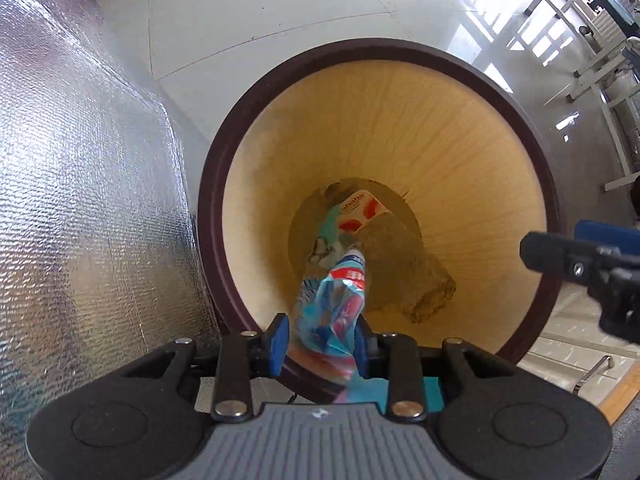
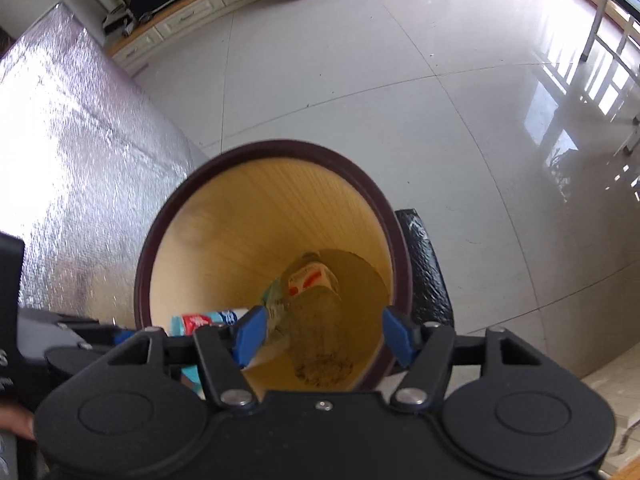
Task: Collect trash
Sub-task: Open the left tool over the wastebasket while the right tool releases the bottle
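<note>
Pinching a blue wrapper (image 1: 340,304), left tongs (image 1: 320,338) hide the black bag (image 2: 424,268).

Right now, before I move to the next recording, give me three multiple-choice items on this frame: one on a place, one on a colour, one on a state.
1. Where is the blue snack wrapper?
A. flat on the floor
B. in the left gripper, over the open bin
C. on the silver foil surface

2. What colour is the bin's rim?
A. dark maroon
B. white
C. green

3. How does the right gripper stand?
A. shut on a carton
B. shut on the wrapper
C. open, holding nothing

Answers:
1 B: the left wrist view shows the wrapper pinched between the blue fingers, hanging into the bin's mouth.
2 A: the rim is dark maroon around a tan inside.
3 C: its fingers stand wide apart, with only the bin's contents, a red and white carton among them, seen between.
</note>
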Tool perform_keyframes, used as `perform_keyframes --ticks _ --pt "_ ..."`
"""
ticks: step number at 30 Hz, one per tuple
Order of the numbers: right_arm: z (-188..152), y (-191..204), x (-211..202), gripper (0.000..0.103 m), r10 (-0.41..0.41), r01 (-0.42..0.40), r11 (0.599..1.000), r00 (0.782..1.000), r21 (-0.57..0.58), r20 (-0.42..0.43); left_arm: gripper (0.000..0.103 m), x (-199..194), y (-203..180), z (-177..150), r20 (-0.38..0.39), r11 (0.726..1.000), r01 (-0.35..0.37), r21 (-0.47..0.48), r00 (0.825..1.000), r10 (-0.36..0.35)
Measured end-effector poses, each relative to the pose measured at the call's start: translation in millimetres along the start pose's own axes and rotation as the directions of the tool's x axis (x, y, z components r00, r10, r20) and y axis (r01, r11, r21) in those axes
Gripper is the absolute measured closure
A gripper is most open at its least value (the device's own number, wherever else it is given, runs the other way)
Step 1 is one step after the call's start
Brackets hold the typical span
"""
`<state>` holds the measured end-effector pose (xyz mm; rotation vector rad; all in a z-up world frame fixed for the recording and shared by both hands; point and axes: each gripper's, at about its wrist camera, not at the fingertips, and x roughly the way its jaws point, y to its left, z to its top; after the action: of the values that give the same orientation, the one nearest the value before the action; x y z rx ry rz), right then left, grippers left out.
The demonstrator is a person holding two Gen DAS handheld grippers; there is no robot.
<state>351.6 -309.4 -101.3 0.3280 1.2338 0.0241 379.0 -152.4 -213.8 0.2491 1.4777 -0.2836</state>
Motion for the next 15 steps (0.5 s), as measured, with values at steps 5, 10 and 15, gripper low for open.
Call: perform_keyframes --ticks 5,10,15 --pt "-3 -1 -5 0.04 -0.009 0.009 1.0 1.0 -0.014 -0.006 0.053 -12 -3 -9 0.017 1.0 0.007 -0.009 1.0 -0.007" --pt "-6 4 -17 0.039 0.006 -0.006 0.999 1.0 -0.051 0.01 0.045 -32 -2 -16 0.036 1.0 0.005 -0.014 0.999 -0.005" --pt "-10 5 -39 0.023 0.007 -0.002 0.997 0.999 -0.083 0.051 0.019 -60 1 -27 0.075 0.999 -0.013 -0.034 0.997 0.016"
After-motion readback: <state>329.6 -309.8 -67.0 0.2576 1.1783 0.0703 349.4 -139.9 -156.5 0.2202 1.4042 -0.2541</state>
